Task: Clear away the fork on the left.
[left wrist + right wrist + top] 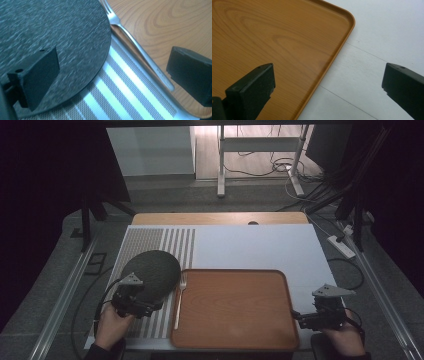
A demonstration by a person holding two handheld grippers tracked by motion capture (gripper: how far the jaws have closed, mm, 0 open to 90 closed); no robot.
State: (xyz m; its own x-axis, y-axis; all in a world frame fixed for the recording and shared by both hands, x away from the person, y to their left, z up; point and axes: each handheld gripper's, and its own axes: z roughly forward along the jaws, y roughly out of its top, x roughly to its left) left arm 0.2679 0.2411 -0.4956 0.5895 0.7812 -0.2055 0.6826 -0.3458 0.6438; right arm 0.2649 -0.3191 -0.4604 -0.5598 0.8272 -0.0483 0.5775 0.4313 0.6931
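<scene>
The dark round plate (pixel 151 272) lies on the striped mat (pixel 150 245), left of the wooden tray (pixel 235 307), with a fork (pixel 179 300) between them. The left gripper (pixel 142 307) hangs over the plate's near edge, jaws wide. The right gripper (pixel 302 319) is wide too, by the tray's right rim. Next, the left gripper likely needs to pinch the plate's rim.

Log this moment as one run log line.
left gripper: open over dark plate edge | right gripper: open at tray edge | fork: beside tray
</scene>
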